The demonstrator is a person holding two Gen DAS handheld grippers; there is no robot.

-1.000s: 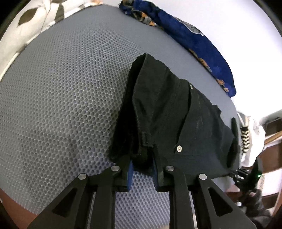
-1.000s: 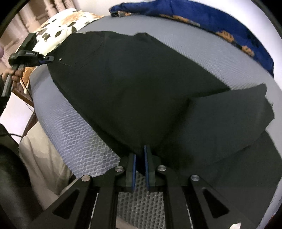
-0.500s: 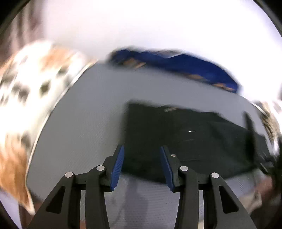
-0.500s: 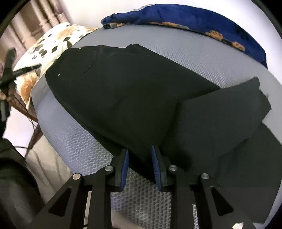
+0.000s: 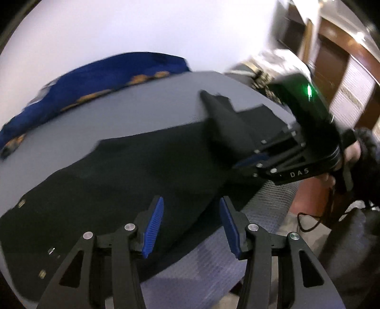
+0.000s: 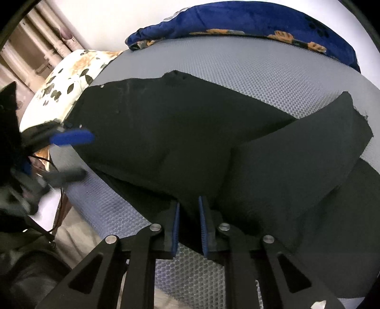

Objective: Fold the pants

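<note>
Black pants (image 6: 166, 133) lie flat across a grey mesh mattress (image 6: 237, 64), with one leg end folded back over itself at the right (image 6: 296, 154). In the left wrist view the pants (image 5: 142, 171) stretch from the waist at lower left to the right. My left gripper (image 5: 191, 221) is open and empty above the pants' near edge. My right gripper (image 6: 189, 221) is partly open, its jaws on either side of the pants' near edge without pinching it. The right gripper also shows in the left wrist view (image 5: 256, 161).
A blue blanket with orange prints (image 6: 249, 21) lies along the far edge against a white wall. A floral pillow (image 6: 68, 83) sits at the far left corner. The mattress front edge (image 5: 273, 214) drops off near the person's body; wooden furniture (image 5: 332, 52) stands at the right.
Both grippers have let go of the pants and opened. The left gripper has lifted and swung right along the near edge. The pants now lie flat.
</note>
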